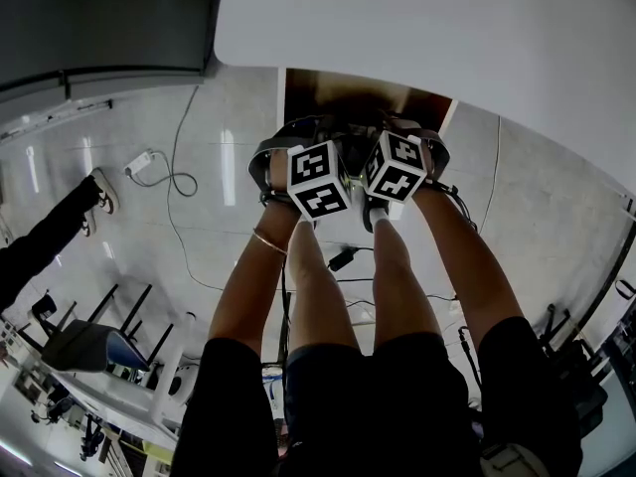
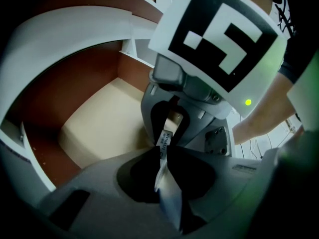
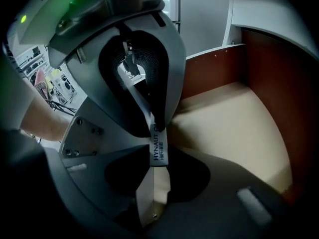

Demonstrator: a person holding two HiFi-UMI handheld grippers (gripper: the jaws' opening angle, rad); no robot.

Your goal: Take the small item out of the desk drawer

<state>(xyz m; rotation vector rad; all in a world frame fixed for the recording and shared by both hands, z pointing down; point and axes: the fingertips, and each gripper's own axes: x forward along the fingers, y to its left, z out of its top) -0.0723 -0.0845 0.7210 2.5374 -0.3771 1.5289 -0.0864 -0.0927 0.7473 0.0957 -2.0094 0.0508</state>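
We have the white strip (image 3: 141,103) stretched between both tools. The left gripper (image 2: 162,156) has its jaws pressed together on one end. The right gripper (image 3: 158,153) looks pinched on the printed end, pads against both faces. The strip hangs in the air above the cream bottom of the drawer (image 3: 234,128), touching none of the brown walls that we can see.

We judge the step in hand to be the lift out. With two grips on one thin, bendy piece, we should raise both hands together and at the same pace, so the strip neither twists nor pulls taut. One tool pulling ahead of the other could let the strip slide out from between the pads. The way out is probably toward 6 o'clock in the head view, away from the underside of the desk (image 1: 447,38), which fills that view from 12 to 3 o'clock.

The room has a pale, glossy tiled floor (image 1: 209,237). A cable (image 1: 181,137) runs across it at 10 o'clock to a power strip (image 1: 139,162). Another person's leg (image 1: 50,232) reaches in at 9 o'clock, and chairs (image 1: 89,346) stand at 8 o'clock. None of these lies near our hands, so we expect no obstruction once the strip clears the drawer front.
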